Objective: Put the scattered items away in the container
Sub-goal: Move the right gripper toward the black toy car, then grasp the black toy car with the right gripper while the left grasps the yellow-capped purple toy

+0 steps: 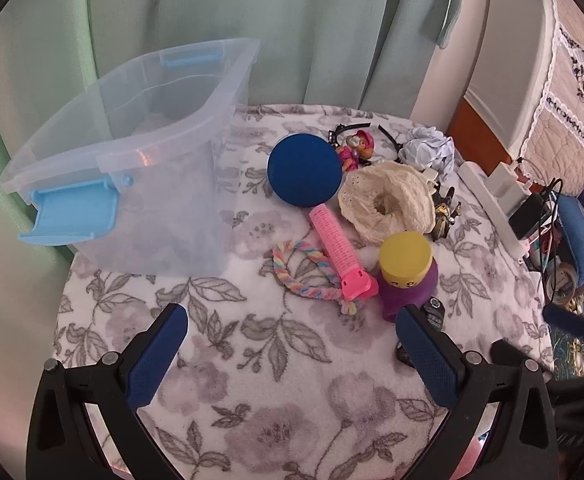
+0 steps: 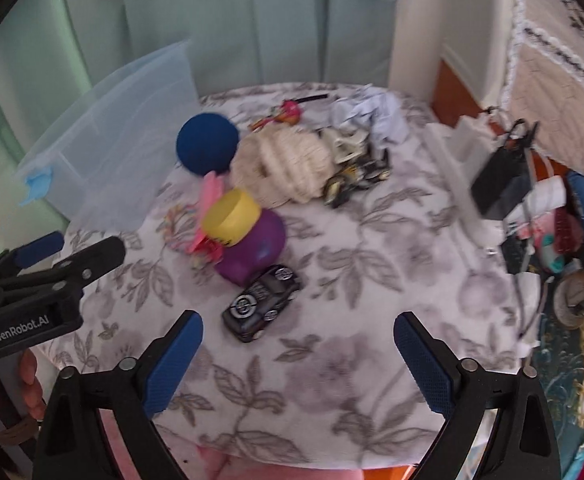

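The clear plastic storage bin [image 1: 132, 152], pale blue latches flipped out at both ends, stands at the left of the flowered blanket [image 1: 272, 380], with nothing to be made out inside it. Right of it the toys crowd together: a dark blue ball [image 1: 303, 168], a pink ridged roller [image 1: 335, 240] lying over a pastel rope ring [image 1: 303, 268], a cream knitted ring [image 1: 387, 200], a purple figure with a yellow cap [image 1: 405, 276], and a small black toy car [image 2: 262, 302]. The left gripper [image 1: 292, 332] hangs wide apart over bare blanket, empty. The right gripper [image 2: 297, 338] is spread too, grasping nothing, the car just ahead of its fingertips.
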{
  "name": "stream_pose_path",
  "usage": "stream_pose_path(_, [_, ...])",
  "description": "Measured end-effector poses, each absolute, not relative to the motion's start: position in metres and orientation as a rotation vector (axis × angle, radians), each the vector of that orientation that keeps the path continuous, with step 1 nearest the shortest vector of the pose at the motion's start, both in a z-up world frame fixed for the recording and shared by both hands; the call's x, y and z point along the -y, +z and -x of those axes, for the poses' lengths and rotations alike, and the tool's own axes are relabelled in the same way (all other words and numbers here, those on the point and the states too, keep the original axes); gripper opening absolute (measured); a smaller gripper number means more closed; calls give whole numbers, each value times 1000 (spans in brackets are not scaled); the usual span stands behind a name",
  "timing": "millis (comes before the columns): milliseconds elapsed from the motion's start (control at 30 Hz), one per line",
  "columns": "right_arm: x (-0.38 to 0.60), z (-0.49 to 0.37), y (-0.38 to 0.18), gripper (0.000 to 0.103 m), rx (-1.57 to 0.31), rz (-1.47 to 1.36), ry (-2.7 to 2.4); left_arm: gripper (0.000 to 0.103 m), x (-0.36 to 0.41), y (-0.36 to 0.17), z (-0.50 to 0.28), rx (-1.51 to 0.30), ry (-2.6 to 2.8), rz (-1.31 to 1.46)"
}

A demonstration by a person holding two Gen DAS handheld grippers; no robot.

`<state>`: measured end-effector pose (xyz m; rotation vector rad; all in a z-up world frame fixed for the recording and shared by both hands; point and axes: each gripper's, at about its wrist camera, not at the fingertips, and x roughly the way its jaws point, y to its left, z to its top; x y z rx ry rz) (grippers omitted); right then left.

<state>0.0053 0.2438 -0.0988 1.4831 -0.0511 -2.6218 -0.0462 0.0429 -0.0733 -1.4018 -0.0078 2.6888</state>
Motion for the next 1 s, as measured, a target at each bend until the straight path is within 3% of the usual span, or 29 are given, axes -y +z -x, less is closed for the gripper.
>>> stream_pose_path(700, [-224,31,-154,56,158,-1598,-2504,103,-45,-110,72,54,2589,1477])
stream_pose_path(1000, [-228,33,-157,53,167,-1606,-2528,103,-54,-115,76,25,2560,1483])
